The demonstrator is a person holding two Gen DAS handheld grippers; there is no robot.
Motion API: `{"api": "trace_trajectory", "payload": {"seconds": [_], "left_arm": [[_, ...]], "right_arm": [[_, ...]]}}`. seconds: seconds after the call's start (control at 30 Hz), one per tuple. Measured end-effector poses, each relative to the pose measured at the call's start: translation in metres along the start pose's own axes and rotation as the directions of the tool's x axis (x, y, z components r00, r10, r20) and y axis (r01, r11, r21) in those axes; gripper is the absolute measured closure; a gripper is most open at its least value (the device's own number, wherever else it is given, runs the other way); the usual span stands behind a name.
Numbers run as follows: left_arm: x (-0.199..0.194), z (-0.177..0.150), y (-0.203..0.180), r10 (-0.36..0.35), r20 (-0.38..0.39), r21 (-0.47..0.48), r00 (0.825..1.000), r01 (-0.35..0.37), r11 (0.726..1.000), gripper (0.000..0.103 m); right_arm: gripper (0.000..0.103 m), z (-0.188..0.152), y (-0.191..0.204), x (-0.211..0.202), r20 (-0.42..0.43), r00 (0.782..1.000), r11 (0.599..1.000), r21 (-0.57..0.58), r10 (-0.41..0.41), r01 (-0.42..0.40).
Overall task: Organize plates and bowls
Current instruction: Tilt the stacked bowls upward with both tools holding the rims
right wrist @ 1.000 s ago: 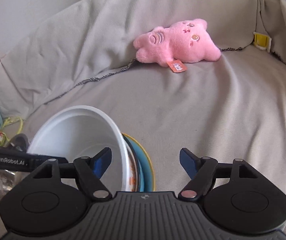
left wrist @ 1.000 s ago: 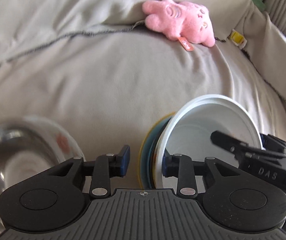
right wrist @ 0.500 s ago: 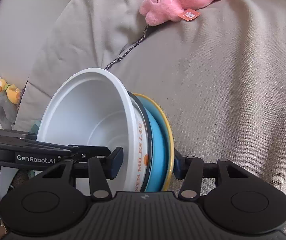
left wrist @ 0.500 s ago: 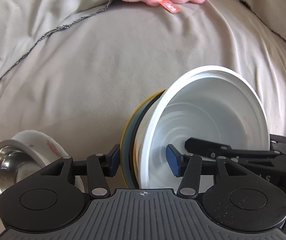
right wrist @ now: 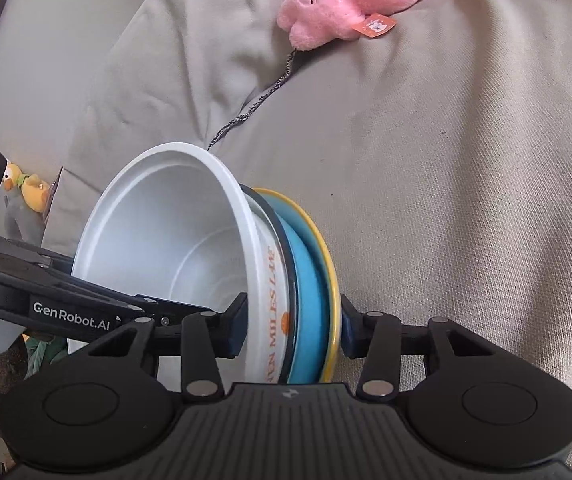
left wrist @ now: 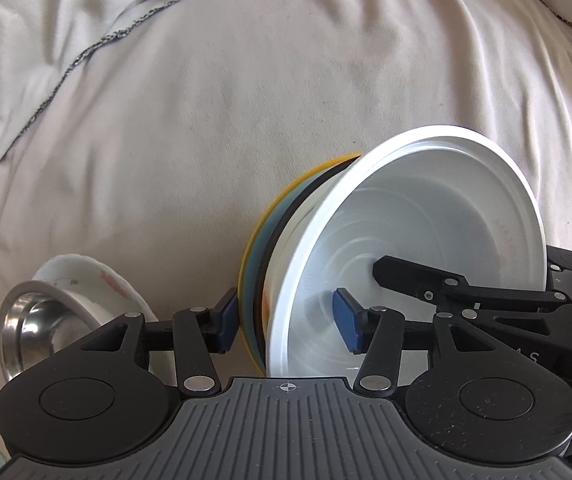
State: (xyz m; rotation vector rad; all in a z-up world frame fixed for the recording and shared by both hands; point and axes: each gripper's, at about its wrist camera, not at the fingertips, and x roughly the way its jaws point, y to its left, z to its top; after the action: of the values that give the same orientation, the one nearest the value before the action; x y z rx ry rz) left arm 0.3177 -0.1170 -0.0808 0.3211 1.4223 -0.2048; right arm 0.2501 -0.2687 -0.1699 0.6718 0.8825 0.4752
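Both grippers (left wrist: 289, 320) (right wrist: 291, 328) clamp 1 stack (right wrist: 297, 280), maybe 4 dishes, 2 bowls (left wrist: 66, 312) aside.

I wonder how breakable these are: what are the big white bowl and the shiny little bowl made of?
White bowl: likely thin matte plastic; light glows through its wall. Small bowl: polished metal, probably steel; mirror-like reflections inside.

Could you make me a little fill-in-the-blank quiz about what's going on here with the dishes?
1. Both grippers clamp one stack of dishes; its top piece is a ____ bowl.
2. The stack's outermost plate has a ____ rim.
3. The plush toy on the sofa is ____.
4. Left of the left gripper lies a shiny ____ bowl.

Missing words: white; yellow; pink; metal
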Motion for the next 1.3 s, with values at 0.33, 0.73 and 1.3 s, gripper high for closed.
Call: {"api": "trace_trajectory", "payload": {"seconds": [0.33, 0.73, 1.3], "left_arm": [[-0.004, -0.01, 0.003, -0.017, 0.052, -0.059, 0.998, 0.02, 0.998, 0.049], [0.002, -0.006, 0.011, -0.05, 0.061, -0.037, 0.997, 0.052, 0.998, 0.049], [0.004, -0.012, 0.015, -0.087, 0.058, -0.011, 0.995, 0.087, 0.996, 0.048]], "right_arm": [[0.059, -0.001, -0.001, 0.003, -0.047, 0.999, 0.997, 0.081, -0.015, 0.018], [0.055, -0.003, 0.002, 0.009, -0.078, 0.997, 0.984, 0.174, -0.029, 0.042], [0.055, -0.01, 0.001, 0.008, -0.085, 0.996, 0.974, 0.221, -0.035, 0.053]]}}
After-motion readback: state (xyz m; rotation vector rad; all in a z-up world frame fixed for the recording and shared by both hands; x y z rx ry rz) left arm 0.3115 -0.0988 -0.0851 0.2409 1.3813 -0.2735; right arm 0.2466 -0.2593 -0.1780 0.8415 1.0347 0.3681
